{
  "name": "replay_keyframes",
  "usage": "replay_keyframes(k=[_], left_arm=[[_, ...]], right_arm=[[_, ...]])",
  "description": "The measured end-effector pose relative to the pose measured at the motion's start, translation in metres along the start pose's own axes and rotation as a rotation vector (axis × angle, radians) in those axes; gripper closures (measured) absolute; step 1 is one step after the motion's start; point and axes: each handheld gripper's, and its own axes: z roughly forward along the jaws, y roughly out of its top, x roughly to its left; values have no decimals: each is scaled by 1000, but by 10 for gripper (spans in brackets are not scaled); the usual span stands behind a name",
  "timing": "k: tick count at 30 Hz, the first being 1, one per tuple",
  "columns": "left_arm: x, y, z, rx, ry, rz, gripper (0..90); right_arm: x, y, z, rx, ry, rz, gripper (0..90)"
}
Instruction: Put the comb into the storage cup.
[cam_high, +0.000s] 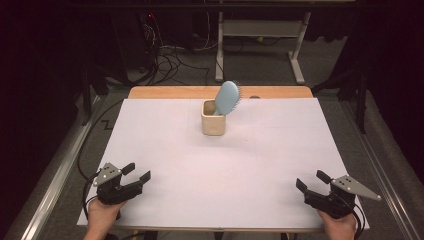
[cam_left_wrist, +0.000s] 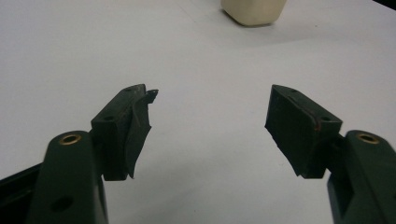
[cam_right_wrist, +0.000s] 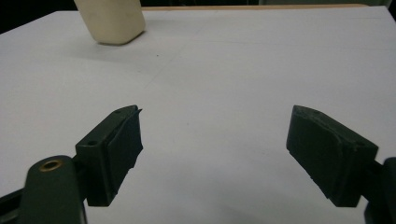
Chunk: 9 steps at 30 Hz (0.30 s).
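A cream square cup (cam_high: 213, 120) stands near the far middle of the white sheet, and a light blue hairbrush (cam_high: 229, 97) leans out of it to the right, head up. The cup's base shows at the top of the left gripper view (cam_left_wrist: 253, 11) and at the top left of the right gripper view (cam_right_wrist: 112, 21). My left gripper (cam_high: 137, 172) rests at the near left corner, open and empty, as its own view (cam_left_wrist: 212, 105) confirms. At the near right corner my right gripper (cam_high: 311, 180) is also open with nothing between its jaws (cam_right_wrist: 215, 126).
The white sheet (cam_high: 165, 150) covers a wooden table whose far edge (cam_high: 165, 92) stays bare. Beyond it the floor holds cables (cam_high: 170, 57) and a white desk frame (cam_high: 260, 30). A metal rail (cam_high: 55, 180) runs along the left side.
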Motion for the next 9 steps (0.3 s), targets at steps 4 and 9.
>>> replay_keyframes(k=[4,9], left_arm=[[0,0,1,1,-4,-1,310],[0,0,1,3,-6,-1,310]], right_arm=[[-1,-2,-3,0,-10,-3,188],[-1,-3,-4,1,-13,-2,188]])
